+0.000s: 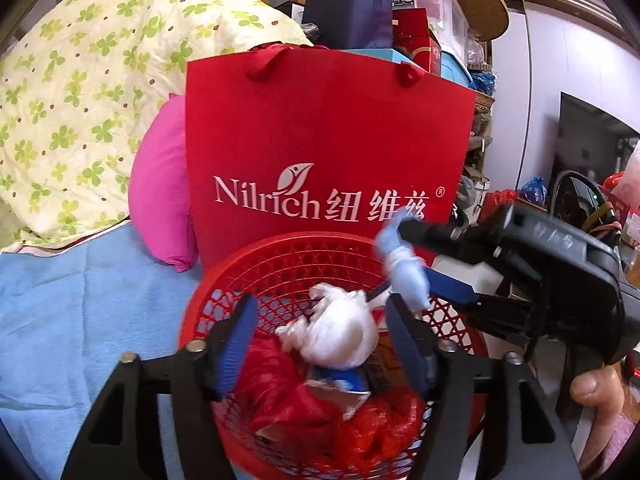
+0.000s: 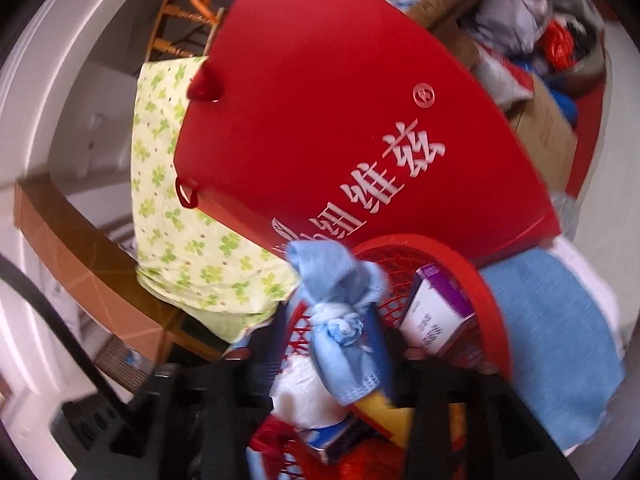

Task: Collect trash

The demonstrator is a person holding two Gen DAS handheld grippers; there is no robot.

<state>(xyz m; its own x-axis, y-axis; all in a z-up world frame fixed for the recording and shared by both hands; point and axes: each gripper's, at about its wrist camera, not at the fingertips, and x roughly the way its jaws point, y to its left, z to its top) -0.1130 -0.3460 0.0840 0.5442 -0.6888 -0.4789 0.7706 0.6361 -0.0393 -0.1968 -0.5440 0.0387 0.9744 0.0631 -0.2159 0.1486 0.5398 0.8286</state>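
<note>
Cluttered household storage fills the background: a clover-print quilt (image 1: 80,80) at far left, a pink cushion (image 1: 160,200), a tall red paper bag (image 1: 328,128) with white lettering, and stacked boxes behind it. On a blue cloth (image 1: 80,320) just in front of the bag stands a red mesh basket (image 1: 280,268), already holding a knotted white plastic bag (image 1: 344,328), crumpled red plastic (image 1: 288,396) and a small carton (image 2: 436,312).

The step in hand looks like the drop into the basket. The left gripper (image 1: 320,344) hangs over the near rim with its jaws well apart; the white bag lies between its blue pads (image 1: 236,344) but seems to rest in the basket, not pinched. The right gripper (image 1: 404,256) reaches in from the right, a person's thumb (image 1: 592,384) on its handle. A knotted light blue wad (image 1: 404,272) sits between its jaws above the basket's far right side; they stand partly open, and the motion blur hides whether the pads press on it, so it appears to be slipping free rather than held.

Next, judging from this, the wad has to fall clear inside the rim, not onto the cloth, and both grippers then lift out without snagging the mesh or tipping the light basket before going after further trash.
</note>
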